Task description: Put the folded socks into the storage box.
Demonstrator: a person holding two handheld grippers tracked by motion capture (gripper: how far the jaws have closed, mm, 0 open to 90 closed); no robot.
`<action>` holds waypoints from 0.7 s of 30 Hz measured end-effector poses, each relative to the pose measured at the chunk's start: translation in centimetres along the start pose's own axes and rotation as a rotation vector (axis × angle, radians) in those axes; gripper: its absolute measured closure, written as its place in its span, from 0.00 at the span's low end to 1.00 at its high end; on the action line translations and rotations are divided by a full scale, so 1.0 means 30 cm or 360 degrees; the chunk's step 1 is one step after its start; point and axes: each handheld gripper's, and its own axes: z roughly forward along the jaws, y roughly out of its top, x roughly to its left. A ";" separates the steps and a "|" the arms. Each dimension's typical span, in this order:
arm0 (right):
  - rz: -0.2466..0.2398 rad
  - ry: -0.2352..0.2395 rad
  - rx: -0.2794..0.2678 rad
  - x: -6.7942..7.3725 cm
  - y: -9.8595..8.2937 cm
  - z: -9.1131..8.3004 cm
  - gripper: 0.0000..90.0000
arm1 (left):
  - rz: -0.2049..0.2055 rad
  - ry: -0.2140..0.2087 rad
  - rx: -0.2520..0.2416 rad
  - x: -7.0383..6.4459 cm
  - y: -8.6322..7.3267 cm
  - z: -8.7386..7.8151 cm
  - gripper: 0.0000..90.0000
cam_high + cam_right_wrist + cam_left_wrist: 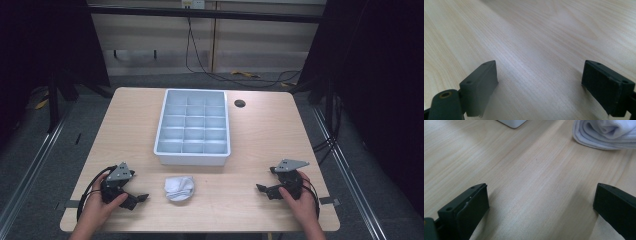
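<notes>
Both tongs low, jaws spread wide

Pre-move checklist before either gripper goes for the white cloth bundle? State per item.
1. Left gripper open: ok, its jaws stand wide apart in the left gripper view.
2. Right gripper open: ok, jaws wide apart, bare wood between them.
3. White cloth bundle free to take: ok, it lies alone on the table, apart from both grippers.
4. Path to the bundle: ok, bare wood between the left gripper and the cloth.
5. Grey divided tray compartments free: ok, they look empty from the high view.
6. Bundle tightly rolled, won't unfurl when lifted: cannot tell.
</notes>
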 end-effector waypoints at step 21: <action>0.0002 0.0000 0.0003 0.002 -0.002 -0.003 0.14 | 0.0129 -0.0065 0.0316 -0.060 0.077 -0.027 0.17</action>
